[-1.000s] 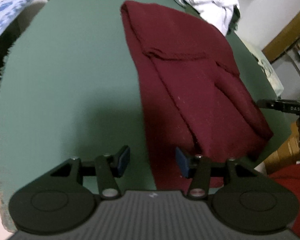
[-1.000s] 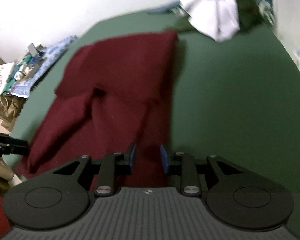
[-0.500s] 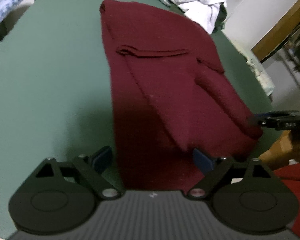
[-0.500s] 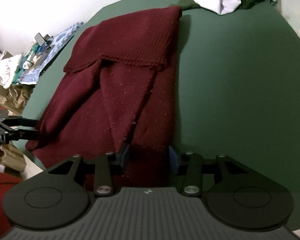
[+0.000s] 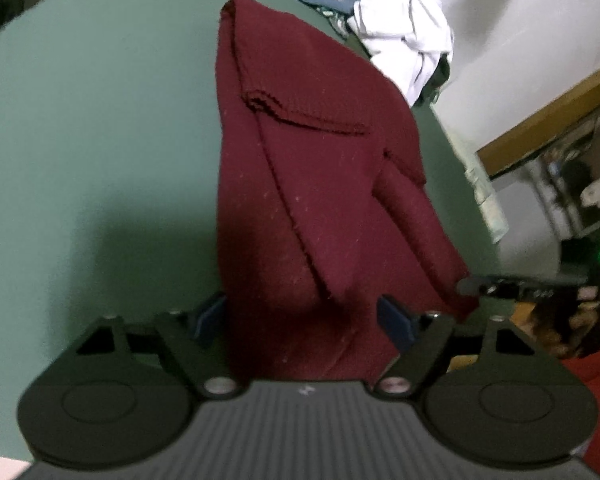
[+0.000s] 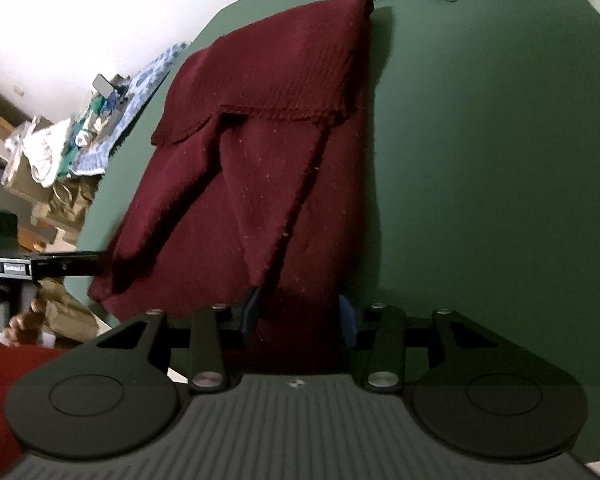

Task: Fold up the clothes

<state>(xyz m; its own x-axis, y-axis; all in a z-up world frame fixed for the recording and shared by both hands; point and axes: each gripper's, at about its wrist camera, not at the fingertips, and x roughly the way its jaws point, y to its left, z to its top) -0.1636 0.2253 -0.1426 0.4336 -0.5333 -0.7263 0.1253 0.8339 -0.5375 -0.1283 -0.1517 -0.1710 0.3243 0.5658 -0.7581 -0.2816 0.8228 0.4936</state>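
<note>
Maroon sweater (image 5: 320,184), sleeves folded in, on green surface (image 5: 100,140); left tongs (image 5: 306,320) and right tongs (image 6: 298,316) both apart, straddling its near hem; I pinch both corners level.

One dark-red knit garment (image 5: 324,184), folded lengthwise, centre frame on 1 green cloth-covered table (image 5: 100,128). 2 black two-finger grippers: left gripper (image 5: 306,320) bottom centre of left wrist view, right gripper (image 6: 298,318) bottom centre of right wrist view. 1 heap of white and dark clothes (image 5: 408,48), upper right of left view; its separate pieces can't be counted.
</note>
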